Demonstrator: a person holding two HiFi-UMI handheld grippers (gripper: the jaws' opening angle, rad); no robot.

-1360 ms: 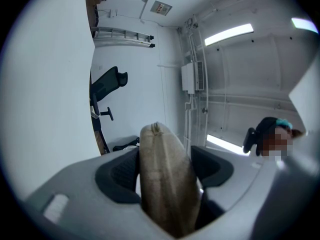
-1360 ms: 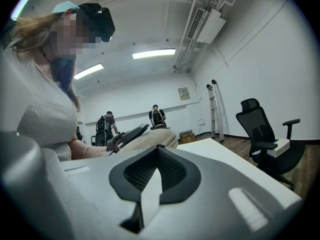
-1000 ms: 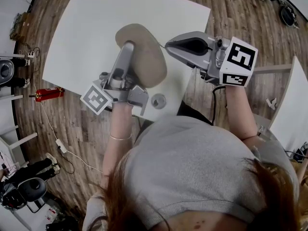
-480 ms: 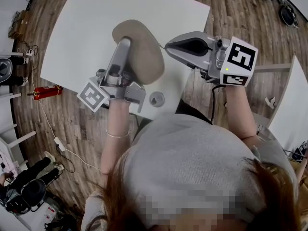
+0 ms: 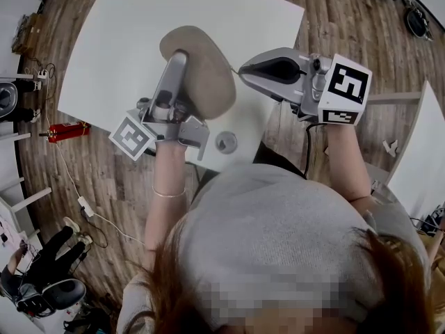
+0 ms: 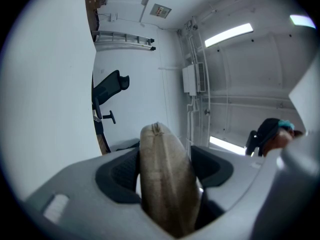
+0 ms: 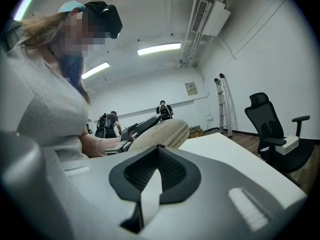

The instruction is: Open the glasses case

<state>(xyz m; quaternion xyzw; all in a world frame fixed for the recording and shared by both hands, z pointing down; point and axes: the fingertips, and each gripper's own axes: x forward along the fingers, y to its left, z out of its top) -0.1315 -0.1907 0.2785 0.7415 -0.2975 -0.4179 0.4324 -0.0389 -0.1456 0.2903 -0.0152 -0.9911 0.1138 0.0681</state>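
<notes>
A tan, oval glasses case (image 5: 201, 75) with a zip seam along its edge is held up over the white table (image 5: 118, 40). My left gripper (image 5: 183, 62) is shut on the case, which is pinched between its dark pads (image 6: 117, 171); the seam (image 6: 160, 154) faces the camera. My right gripper (image 5: 243, 67) is shut and points left, with its tip right at the case's right edge. In the right gripper view the case (image 7: 162, 133) lies just past the closed jaws. A small dark bit sits at their tip; whether it is pinched is unclear.
A round grommet (image 5: 226, 142) sits near the table's front edge. A red object (image 5: 66, 132) and cables lie on the wood floor at left. A second white table (image 5: 425, 152) stands right. An office chair (image 7: 272, 129), a ladder (image 7: 223, 104) and people (image 7: 107, 124) are in the room.
Both grippers keep their places and the case stays gripped. Only the head view has shifted a little.
</notes>
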